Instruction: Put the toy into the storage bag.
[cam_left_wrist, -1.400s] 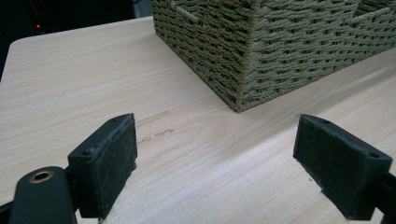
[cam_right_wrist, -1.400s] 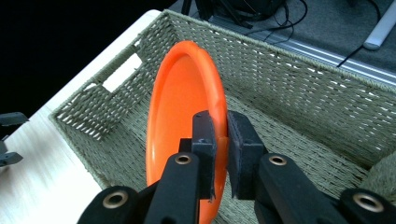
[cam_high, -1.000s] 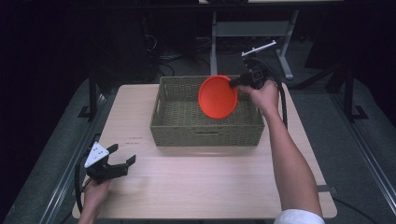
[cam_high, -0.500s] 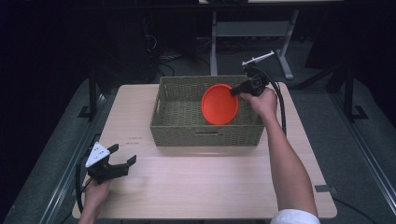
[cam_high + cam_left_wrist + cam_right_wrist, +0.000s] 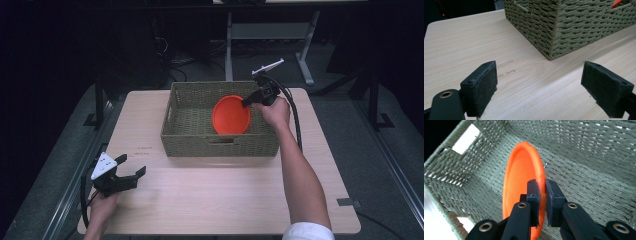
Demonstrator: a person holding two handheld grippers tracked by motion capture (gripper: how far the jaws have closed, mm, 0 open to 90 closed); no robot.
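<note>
An orange plate (image 5: 231,115) stands on edge inside the woven green basket (image 5: 190,142). My right gripper (image 5: 248,102) is shut on the plate's rim at its upper right. In the right gripper view the plate (image 5: 520,180) is pinched between the two black pads (image 5: 554,197) of my right gripper (image 5: 542,195), with the basket's woven floor (image 5: 586,182) behind it. My left gripper (image 5: 134,176) rests low over the table's front left corner, jaws wide open. In the left gripper view my left gripper (image 5: 539,86) has only bare table between its pads, and the basket's corner (image 5: 552,32) lies ahead.
The basket stands at the middle back of the light wooden table (image 5: 215,195). It has cut-out handles (image 5: 465,138) in its walls. A metal stand (image 5: 305,65) and cables lie on the dark floor behind the table.
My right gripper has lowered the orange plate further into the basket, moving down and slightly right. The left gripper has stayed put.
</note>
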